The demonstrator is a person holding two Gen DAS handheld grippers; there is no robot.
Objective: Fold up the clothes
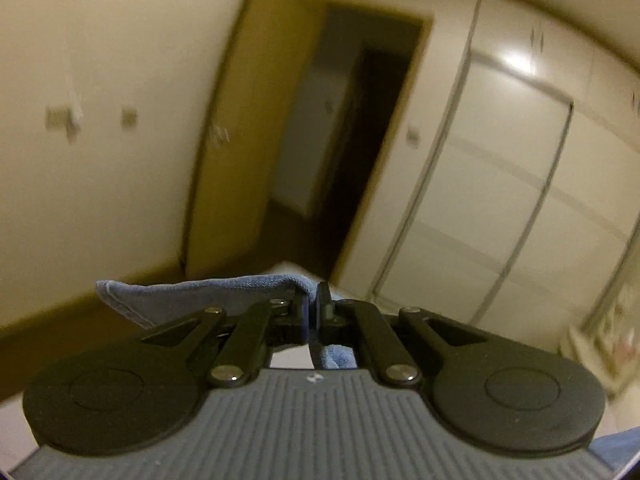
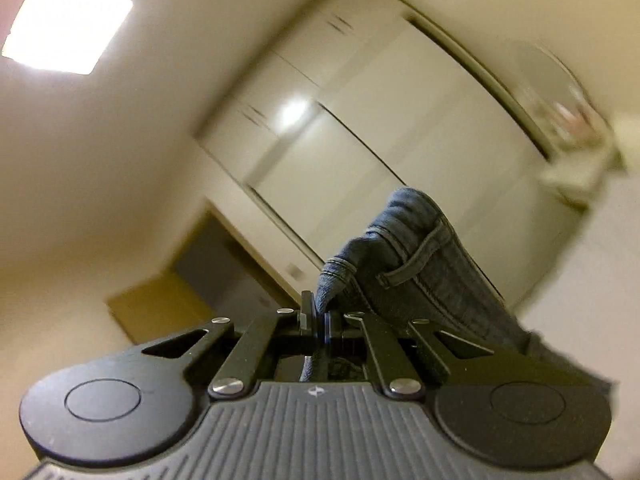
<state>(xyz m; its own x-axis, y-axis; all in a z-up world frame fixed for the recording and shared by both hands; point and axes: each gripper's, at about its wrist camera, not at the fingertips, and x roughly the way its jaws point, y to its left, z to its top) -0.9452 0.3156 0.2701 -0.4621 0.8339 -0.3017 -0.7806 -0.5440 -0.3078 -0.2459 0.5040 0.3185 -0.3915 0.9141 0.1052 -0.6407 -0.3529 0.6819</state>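
Lifting step, garment raised for spreading. Left wrist view: left tongs [image 1: 311, 312] clamped on blue fabric edge [image 1: 192, 292], cloth trailing leftward. Right wrist view: right tongs [image 2: 318, 322] pinching jeans [image 2: 416, 264] at waistband, denim draping right. Next: likely straighten, then lay flat.

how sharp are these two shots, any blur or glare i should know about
Left wrist view: walls, door and wardrobe are motion-smeared, with a glare spot on the wardrobe; the left gripper and blue cloth stay sharp. Right wrist view: the background streaks too, the ceiling light blows out, the right gripper and jeans stay crisp.
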